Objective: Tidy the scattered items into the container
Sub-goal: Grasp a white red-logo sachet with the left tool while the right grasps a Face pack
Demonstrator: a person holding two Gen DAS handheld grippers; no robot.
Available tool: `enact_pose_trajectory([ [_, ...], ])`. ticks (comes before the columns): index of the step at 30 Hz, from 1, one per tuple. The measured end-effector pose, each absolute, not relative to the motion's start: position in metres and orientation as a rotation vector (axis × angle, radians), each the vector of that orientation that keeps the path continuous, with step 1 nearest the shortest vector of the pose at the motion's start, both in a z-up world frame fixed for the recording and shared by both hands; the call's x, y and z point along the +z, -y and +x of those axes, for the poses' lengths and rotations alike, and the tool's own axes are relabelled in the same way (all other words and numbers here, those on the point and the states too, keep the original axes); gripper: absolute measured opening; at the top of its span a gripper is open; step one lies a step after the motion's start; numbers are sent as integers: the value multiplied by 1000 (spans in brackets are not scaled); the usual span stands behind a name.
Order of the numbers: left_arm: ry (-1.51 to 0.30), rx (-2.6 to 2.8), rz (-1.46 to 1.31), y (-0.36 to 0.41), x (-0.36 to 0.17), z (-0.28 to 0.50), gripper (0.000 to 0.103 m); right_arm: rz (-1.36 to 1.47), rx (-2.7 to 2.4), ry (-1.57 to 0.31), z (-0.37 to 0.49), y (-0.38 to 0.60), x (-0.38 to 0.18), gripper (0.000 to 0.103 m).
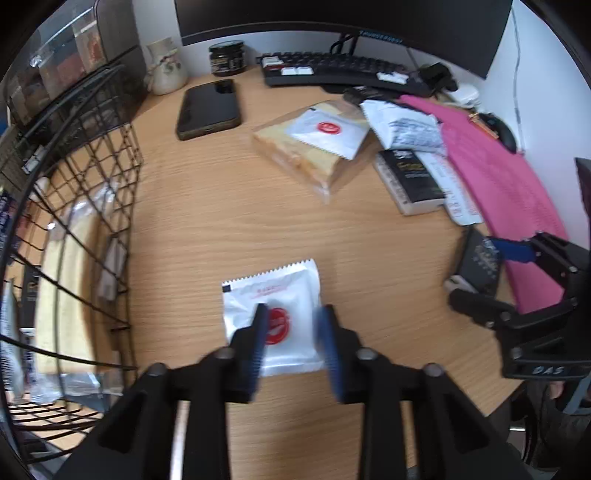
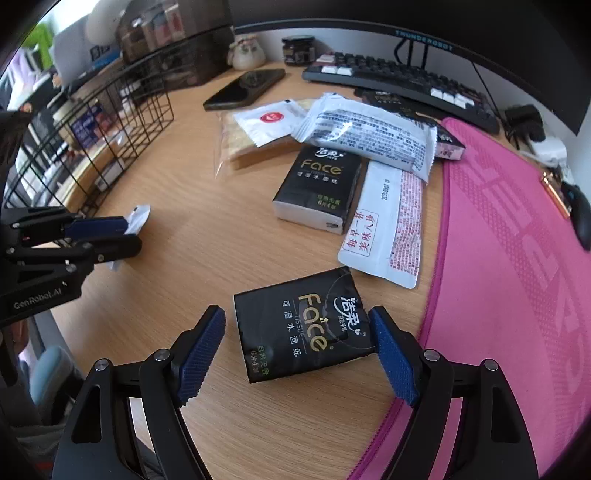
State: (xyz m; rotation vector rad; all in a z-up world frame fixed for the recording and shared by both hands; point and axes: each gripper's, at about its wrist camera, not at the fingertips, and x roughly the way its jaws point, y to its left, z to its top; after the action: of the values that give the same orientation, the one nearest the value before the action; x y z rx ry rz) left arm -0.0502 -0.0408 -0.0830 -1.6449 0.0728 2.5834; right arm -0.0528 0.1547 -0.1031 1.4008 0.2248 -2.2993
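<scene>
Desk (image 1: 207,221) clutter: phone (image 1: 208,109), keyboard (image 1: 332,70) behind scattered packets

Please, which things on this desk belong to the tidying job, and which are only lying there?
For the job:
wire basket
white sachet under the left gripper
black tissue pack between the open fingers of the right gripper
second tissue pack
bread bag
white wrappers

Only lying there:
phone
keyboard
jar
pink mat

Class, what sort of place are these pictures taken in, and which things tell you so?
Most likely an office or home computer desk: a keyboard under a monitor, a pink desk mat and a phone.
</scene>
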Motion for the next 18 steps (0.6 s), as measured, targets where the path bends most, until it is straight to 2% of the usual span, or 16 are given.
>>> enact_pose_trajectory([
  [1,-93,2594,-1652,41,-83,-50,51,1402,-2297,-218,-53,-156,-103,80],
  [3,-116,2606,-1656,41,-82,-49,52,1403,-2293,-214,-53,-156,-102,80],
  [9,-146,2612,-1700,43,-87,-51,65,1404,-2288,-218,-52,-155,-102,80],
  [12,-127,2589,-1721,45,-93,-53,66,1404,-2285,-218,-52,-155,-102,80],
  [14,-91,2577,-1715,47,-96,-55,74,1404,-2285,-217,-52,-156,-102,80],
  [18,-55,2566,-1677,49,-99,-54,78,1402,-2287,-219,-53,-155,-103,80],
])
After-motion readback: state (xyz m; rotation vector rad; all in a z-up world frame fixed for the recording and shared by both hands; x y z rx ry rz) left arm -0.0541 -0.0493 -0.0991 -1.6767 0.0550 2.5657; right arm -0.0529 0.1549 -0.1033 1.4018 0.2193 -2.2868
